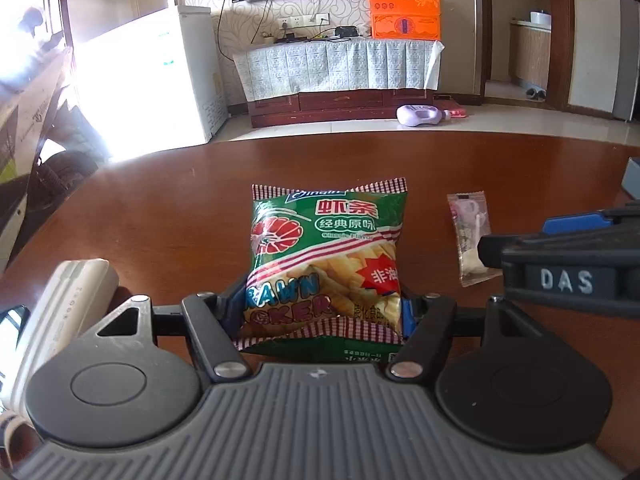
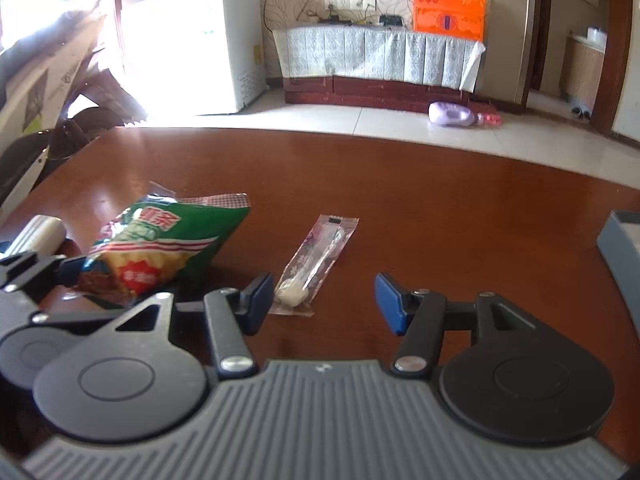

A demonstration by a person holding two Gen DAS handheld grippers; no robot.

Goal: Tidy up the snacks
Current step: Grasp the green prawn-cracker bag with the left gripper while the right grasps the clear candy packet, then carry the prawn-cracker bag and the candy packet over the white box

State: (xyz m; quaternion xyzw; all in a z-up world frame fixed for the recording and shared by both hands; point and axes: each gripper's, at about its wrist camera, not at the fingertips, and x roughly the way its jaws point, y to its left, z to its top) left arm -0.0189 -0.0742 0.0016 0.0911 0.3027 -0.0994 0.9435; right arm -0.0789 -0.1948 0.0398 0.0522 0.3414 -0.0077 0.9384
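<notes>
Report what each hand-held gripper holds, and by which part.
The left hand-held gripper clamps the prawn cracker bag across its lower end. The right hand-held gripper is open, holding nothing.

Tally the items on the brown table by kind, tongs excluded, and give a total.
Green prawn cracker bag, gripped by the left tongs: 1
Clear candy wrapper, ahead of the open right tongs: 1
White ribbed device: 1
Grey box, only partly in view: 1
Total: 4
</notes>
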